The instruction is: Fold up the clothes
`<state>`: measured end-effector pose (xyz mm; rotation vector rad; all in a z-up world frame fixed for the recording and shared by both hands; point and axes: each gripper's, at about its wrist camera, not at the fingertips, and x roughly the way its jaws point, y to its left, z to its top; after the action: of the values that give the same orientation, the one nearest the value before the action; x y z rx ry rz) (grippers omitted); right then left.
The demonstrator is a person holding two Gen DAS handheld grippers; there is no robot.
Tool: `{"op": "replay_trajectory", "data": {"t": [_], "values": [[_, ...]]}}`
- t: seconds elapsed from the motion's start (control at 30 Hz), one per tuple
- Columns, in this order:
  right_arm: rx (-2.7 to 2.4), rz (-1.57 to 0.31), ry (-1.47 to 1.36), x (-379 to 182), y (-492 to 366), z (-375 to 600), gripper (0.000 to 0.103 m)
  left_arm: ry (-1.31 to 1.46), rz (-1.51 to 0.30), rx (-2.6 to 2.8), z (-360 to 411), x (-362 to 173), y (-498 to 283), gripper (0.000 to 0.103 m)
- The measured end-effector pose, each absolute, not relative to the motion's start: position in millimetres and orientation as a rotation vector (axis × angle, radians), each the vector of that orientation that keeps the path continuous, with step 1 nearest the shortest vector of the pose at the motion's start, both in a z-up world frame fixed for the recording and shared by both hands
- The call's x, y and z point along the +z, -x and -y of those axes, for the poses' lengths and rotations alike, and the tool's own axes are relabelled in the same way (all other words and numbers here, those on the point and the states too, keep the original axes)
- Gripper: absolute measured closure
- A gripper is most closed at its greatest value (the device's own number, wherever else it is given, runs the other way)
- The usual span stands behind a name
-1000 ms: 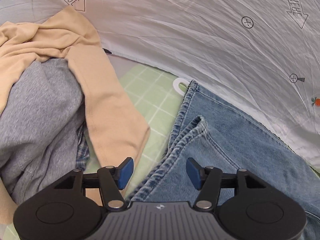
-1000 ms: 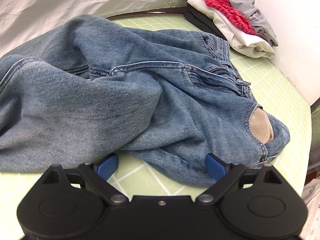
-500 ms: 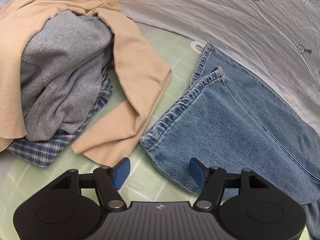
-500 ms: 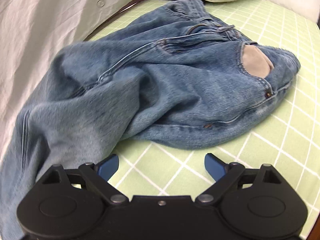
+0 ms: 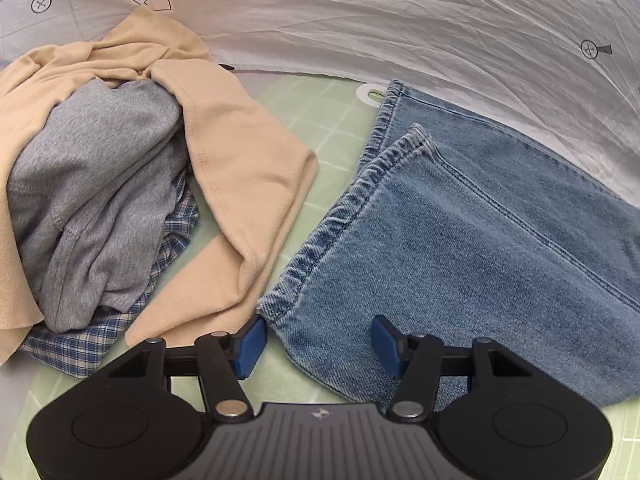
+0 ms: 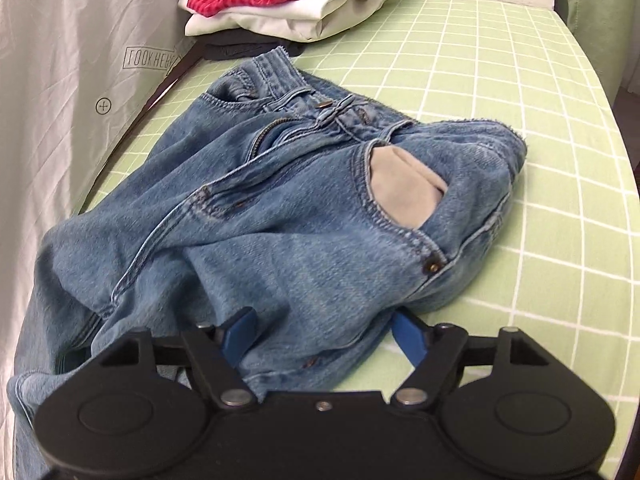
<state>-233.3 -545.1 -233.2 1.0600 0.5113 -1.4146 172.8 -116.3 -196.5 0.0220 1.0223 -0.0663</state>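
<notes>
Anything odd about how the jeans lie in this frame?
Yes. The jeans are rumpled at the waist, the fly gapes open, and a tan pocket lining bulges out. The leg hems lie staggered, not aligned.

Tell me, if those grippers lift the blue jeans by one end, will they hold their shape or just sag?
Probably sag: the jeans already lie rumpled, with soft folds near the waistband. They look thick, with heavy seams at the leg hems, so likely fairly heavy for cloth. The coarse denim should not slip easily from the blue pads.

A green gridded mat (image 6: 500, 92) meets a wrinkled white backdrop sheet (image 5: 360, 20).
</notes>
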Motion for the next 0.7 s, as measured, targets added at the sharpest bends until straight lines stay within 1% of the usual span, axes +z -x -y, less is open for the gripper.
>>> {"op": "replay_trajectory", "data": {"t": [0.03, 0.07, 0.1, 0.13, 0.17, 0.2, 0.27, 0.37, 0.47, 0.7], "values": [[-1.422, -0.519, -1.043, -233, 236, 548, 0.044, -0.014, -1.027, -0.068, 117, -195, -172, 0.06], [-1.42, -0.542, -1.02, -233, 238, 551, 0.055, -0.005, -1.031, -0.07, 118, -194, -171, 0.082], [-1.417, -0.563, -0.999, -232, 240, 555, 0.058, -0.002, -1.031, -0.066, 119, -192, -170, 0.091], [-1.401, -0.558, -1.0, -231, 243, 557, 0.066, -0.006, -1.024, -0.056, 120, -190, -167, 0.097], [-1.386, -0.553, -1.0, -230, 247, 559, 0.072, -0.011, -1.014, -0.048, 122, -187, -164, 0.098], [-1.381, -0.543, -1.0, -229, 249, 561, 0.074, -0.011, -1.0, -0.04, 122, -183, -161, 0.098], [-1.363, -0.529, -0.981, -223, 253, 566, 0.081, 0.008, -0.97, -0.017, 121, -172, -154, 0.099], [-1.341, -0.504, -0.891, -206, 259, 574, 0.09, 0.053, -0.926, 0.016, 116, -154, -144, 0.099], [-1.327, -0.464, -0.825, -187, 269, 582, 0.092, 0.092, -0.888, 0.038, 111, -137, -134, 0.099], [-1.305, -0.391, -0.697, -142, 300, 586, 0.093, 0.096, -0.828, 0.082, 95, -104, -85, 0.099]]}}
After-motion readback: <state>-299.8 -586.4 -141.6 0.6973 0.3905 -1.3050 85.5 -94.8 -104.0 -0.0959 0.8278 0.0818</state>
